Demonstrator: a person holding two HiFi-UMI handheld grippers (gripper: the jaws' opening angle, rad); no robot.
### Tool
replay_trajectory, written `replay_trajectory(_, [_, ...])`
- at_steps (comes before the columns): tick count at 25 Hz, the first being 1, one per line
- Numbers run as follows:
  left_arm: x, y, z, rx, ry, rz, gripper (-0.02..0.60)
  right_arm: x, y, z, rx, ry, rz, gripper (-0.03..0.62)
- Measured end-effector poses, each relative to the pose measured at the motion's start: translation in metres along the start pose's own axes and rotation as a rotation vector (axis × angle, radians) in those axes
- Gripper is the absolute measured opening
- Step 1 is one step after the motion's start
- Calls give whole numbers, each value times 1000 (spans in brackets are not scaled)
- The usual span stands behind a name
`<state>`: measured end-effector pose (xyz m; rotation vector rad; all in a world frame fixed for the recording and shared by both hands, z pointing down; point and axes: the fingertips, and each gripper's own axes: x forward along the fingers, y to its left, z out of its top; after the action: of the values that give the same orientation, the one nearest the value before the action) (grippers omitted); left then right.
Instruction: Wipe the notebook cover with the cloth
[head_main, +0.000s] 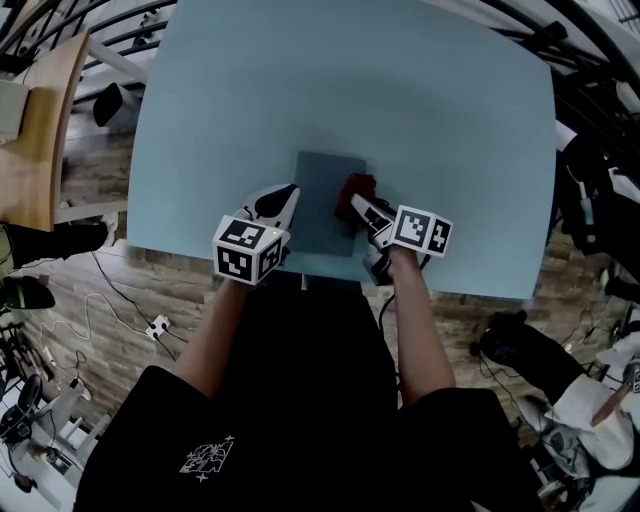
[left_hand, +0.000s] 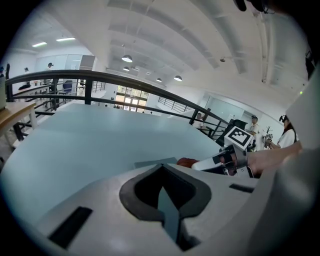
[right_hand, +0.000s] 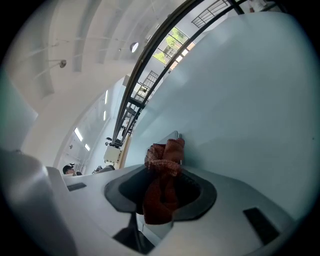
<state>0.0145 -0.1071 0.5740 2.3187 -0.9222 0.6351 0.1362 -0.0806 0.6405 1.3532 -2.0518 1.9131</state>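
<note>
On teal table, notebook, right claw pinching cloth

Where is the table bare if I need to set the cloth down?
The table is bare across its far half beyond the notebook, and in wide strips to the notebook's left and right. It is crowded only near the front edge: left gripper at the notebook's left side, right gripper holding the cloth at its right.

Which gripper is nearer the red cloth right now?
Right. The right gripper is shut on the cloth at the right edge of the notebook. The left gripper sits at the notebook's left edge, apart from the cloth, with the notebook between them.
</note>
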Motion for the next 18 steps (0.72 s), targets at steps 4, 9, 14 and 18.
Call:
replay_trajectory(4, [-1,-1,-4,8,5,-8,8,-6,-5,1,11,-25,-4,141])
replay_trajectory(9, [-2,-4,-7,14,7,-19,8,-17,-10,-1,34,-57,-16,141])
replay_trajectory(14, [-3,-10,-7,20,2,-32,8,-26,1,-3,40,-81,18,140])
replay_trajectory(18, [-6,-10,-8,12,-12,-20,8,-28,13,-6,32,-92,54,141])
